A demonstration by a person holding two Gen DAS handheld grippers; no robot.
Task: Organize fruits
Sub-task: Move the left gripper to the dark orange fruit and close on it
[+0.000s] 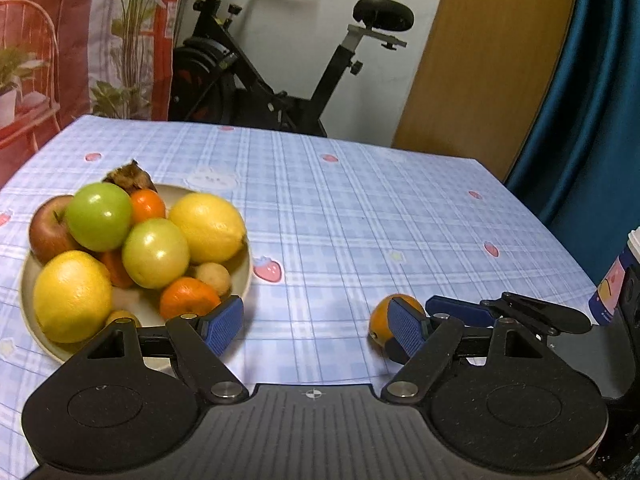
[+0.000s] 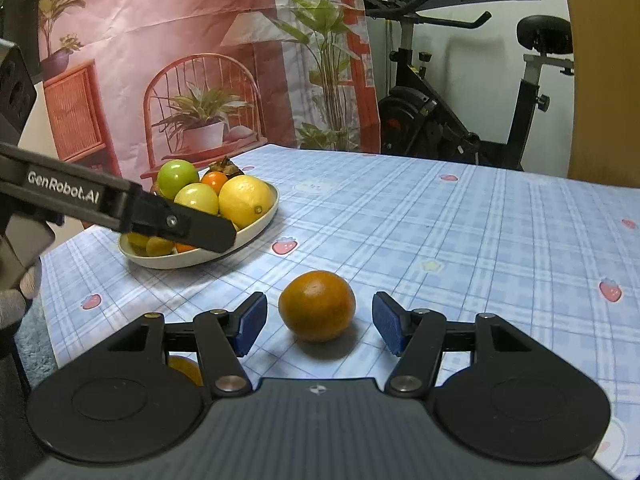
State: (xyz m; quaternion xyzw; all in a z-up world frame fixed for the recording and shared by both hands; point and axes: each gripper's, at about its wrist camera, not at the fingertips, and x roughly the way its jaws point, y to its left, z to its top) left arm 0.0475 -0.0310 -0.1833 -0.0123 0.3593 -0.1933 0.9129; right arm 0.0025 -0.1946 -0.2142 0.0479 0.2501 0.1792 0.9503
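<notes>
Across the table (image 2: 460, 232) lies a pale blue checked cloth dotted with small pink strawberries, and behind it stand a black exercise bike (image 1: 280, 68), a wooden panel (image 1: 488, 60), a dark teal curtain (image 1: 592, 112) and a pink backdrop printed with a chair and potted plants (image 2: 192, 80). Toward the left side sits a cream bowl (image 2: 256, 226) piled with fruit — green apples, lemons, a red apple and small oranges. A single orange (image 2: 317, 306) rests on the cloth well apart from the bowl, near the front edge. At the right edge of the left wrist view stands a white cup with a printed label (image 1: 618, 280). The right gripper (image 2: 319, 322) points down at a shallow angle with its blue pads spread on either side of the orange, neither pad touching it. The left gripper (image 1: 320, 320) hovers just beside the bowl's near rim, tilted downward, its jaws wide apart with only cloth between them. In the right wrist view a gloved hand (image 2: 16, 300) shows at the far left under the left tool's body.
</notes>
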